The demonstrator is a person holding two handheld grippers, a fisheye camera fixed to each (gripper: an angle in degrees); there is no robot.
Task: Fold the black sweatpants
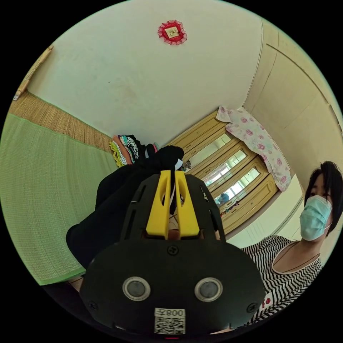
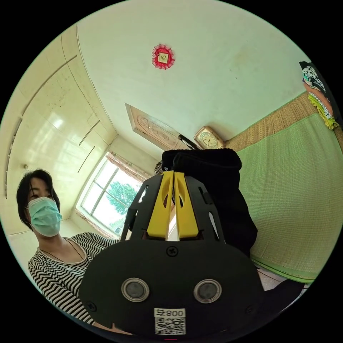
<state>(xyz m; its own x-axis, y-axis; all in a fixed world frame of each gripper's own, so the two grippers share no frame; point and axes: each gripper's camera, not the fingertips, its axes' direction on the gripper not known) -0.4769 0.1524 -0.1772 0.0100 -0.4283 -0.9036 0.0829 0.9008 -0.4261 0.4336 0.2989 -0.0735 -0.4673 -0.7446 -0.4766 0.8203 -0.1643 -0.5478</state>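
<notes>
In the left gripper view the black sweatpants [image 1: 114,210] hang lifted off a green mat [image 1: 43,185]. My left gripper [image 1: 174,175] has its yellow jaws shut on a bunched edge of the fabric, where a white drawstring tip pokes out. In the right gripper view my right gripper [image 2: 174,174] is shut on another bunched edge of the black sweatpants [image 2: 221,193], and the cloth drapes down beside it toward the green mat [image 2: 296,200]. Both cameras point up at the ceiling.
A pile of folded coloured clothes [image 1: 127,150] lies at the mat's far edge, the same clothes pile [image 2: 318,96] at the right rim. A person in a striped top [image 1: 286,275] and mask stands close. A wooden wardrobe [image 1: 228,171], a window [image 2: 110,196] and a wall clock [image 2: 208,138] surround us.
</notes>
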